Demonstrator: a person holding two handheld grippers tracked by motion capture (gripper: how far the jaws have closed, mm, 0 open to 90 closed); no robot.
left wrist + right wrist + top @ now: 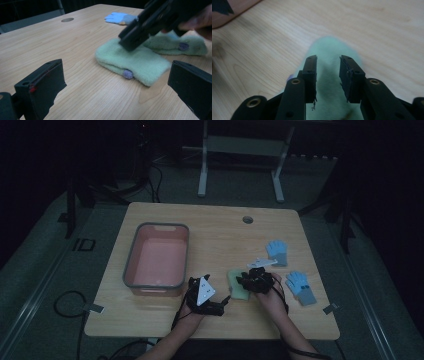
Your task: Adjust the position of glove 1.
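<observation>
While right tool (pixel 328 75) tilts onto green mitten (pixel 135 60) | jaws apart

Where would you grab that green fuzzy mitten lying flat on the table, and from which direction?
Probably at its rounded end, from straight above. The green mitten lies flat and limp on the table, so nothing sticks up to catch from the side; coming down lets the tongs pinch up a fold of the soft fabric. The right tongs already hang over it, jaws parted with the fabric beneath them.
</observation>
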